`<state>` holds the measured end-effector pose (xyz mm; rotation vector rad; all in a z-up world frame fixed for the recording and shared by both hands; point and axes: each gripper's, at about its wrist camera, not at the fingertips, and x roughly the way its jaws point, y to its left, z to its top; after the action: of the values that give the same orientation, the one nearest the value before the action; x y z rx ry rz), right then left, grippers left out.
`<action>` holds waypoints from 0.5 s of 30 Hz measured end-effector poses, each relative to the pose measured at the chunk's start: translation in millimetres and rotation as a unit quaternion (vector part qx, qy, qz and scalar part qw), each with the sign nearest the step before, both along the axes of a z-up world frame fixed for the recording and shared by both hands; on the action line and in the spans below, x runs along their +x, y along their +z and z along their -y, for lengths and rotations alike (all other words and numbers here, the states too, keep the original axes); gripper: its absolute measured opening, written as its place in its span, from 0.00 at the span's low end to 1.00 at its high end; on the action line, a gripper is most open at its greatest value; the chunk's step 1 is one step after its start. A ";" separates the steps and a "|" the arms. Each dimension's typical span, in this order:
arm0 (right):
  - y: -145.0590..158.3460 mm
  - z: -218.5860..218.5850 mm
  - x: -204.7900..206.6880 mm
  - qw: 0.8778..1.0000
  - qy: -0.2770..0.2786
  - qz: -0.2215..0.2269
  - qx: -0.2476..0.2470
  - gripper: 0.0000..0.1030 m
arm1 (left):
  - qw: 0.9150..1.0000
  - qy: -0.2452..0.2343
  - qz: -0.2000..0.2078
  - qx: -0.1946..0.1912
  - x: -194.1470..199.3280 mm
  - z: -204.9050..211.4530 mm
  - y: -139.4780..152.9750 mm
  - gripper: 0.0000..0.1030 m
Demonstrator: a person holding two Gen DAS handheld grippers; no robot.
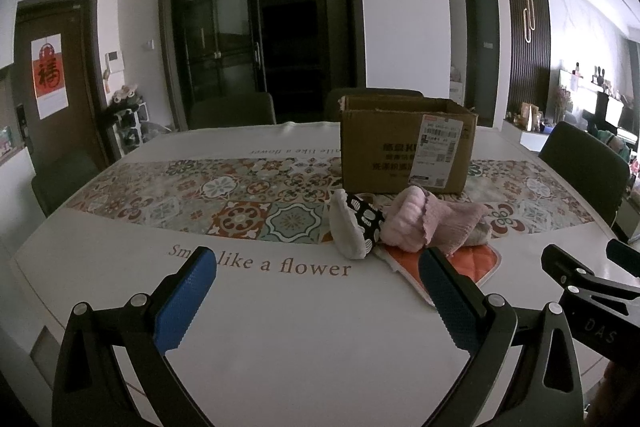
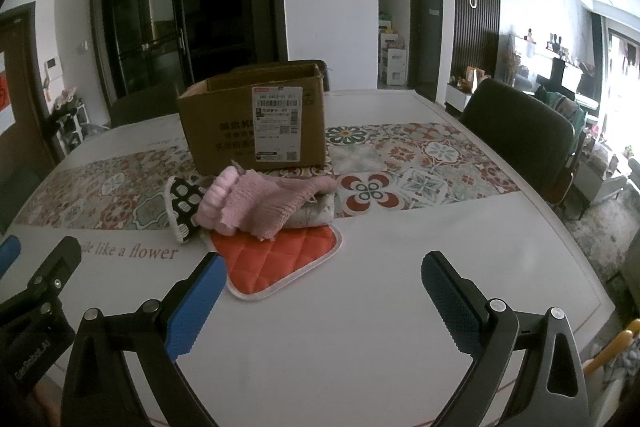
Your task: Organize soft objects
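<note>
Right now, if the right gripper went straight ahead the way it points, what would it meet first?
Most likely the orange quilted pad at the near edge of the pile, left of the right gripper's centre line. Dead centre may be bare table first; depth is unclear.

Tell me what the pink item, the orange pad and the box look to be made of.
Pink item: ribbed knit fabric, matte, with a frilled edge. Orange pad: quilted cloth, diamond stitching, pale binding. Box: brown corrugated cardboard, torn flap edges, printed label; likely plain, uncoated.

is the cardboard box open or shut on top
Open: the cardboard box stands upright with its top flaps raised and its inner back wall showing. Its contents are hidden from these views.
</note>
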<state>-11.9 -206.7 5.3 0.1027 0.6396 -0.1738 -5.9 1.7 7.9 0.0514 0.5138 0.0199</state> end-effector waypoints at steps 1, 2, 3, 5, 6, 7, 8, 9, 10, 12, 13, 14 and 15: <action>0.0 -0.2 0.0 1.000 0.000 0.000 0.000 0.96 | 1.000 0.000 -0.001 -0.001 0.3 -0.7 -0.1 1.00; -0.1 -0.1 0.1 1.000 0.000 0.000 0.000 0.96 | 1.000 0.000 -0.002 -0.002 -0.1 -1.3 -0.4 1.00; -0.1 -0.1 -0.1 1.000 0.000 0.000 0.000 0.96 | 1.000 0.001 -0.002 -0.002 -0.5 -1.7 -0.5 1.00; -0.2 -0.1 0.1 1.000 0.000 0.000 -0.001 0.96 | 1.000 0.001 -0.001 -0.002 -0.3 -1.9 -0.5 1.00; -0.2 -0.3 0.0 1.000 0.000 0.000 -0.001 0.96 | 1.000 0.001 -0.001 -0.002 -0.3 -1.8 -0.4 1.00; -0.2 -0.5 -0.1 1.000 0.000 0.000 0.000 0.96 | 1.000 0.000 -0.001 -0.001 -0.3 -1.8 -0.5 1.00; -0.2 -0.5 0.0 1.000 0.000 0.000 -0.001 0.96 | 1.000 0.001 -0.002 -0.001 -0.2 -1.9 -0.5 1.00; -0.3 -0.3 0.0 1.000 0.000 -0.001 0.000 0.96 | 1.000 0.001 -0.003 -0.001 -0.4 -2.0 -0.5 1.00; -0.3 -0.6 -0.1 1.000 0.000 0.000 -0.001 0.96 | 1.000 0.001 -0.004 -0.002 -0.3 -2.5 -1.1 1.00; -0.5 -0.6 -0.1 1.000 0.000 0.000 -0.001 0.96 | 1.000 0.001 -0.005 -0.001 -0.3 -2.4 -2.9 1.00; -0.6 -0.6 -0.1 1.000 0.000 0.000 -0.001 0.96 | 1.000 0.001 -0.004 -0.001 -0.3 -2.4 -2.9 1.00; -0.7 -0.6 -0.1 1.000 0.000 0.000 -0.001 0.96 | 1.000 0.001 -0.004 -0.001 -0.3 -2.5 -2.9 1.00; -0.8 -0.6 -0.1 1.000 0.000 0.000 -0.001 0.96 | 1.000 0.001 -0.004 -0.001 -0.4 -2.8 -3.0 1.00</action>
<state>-11.9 -206.1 4.5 0.1015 0.6397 -0.1748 -6.3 4.4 4.9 0.0483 0.5216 0.0212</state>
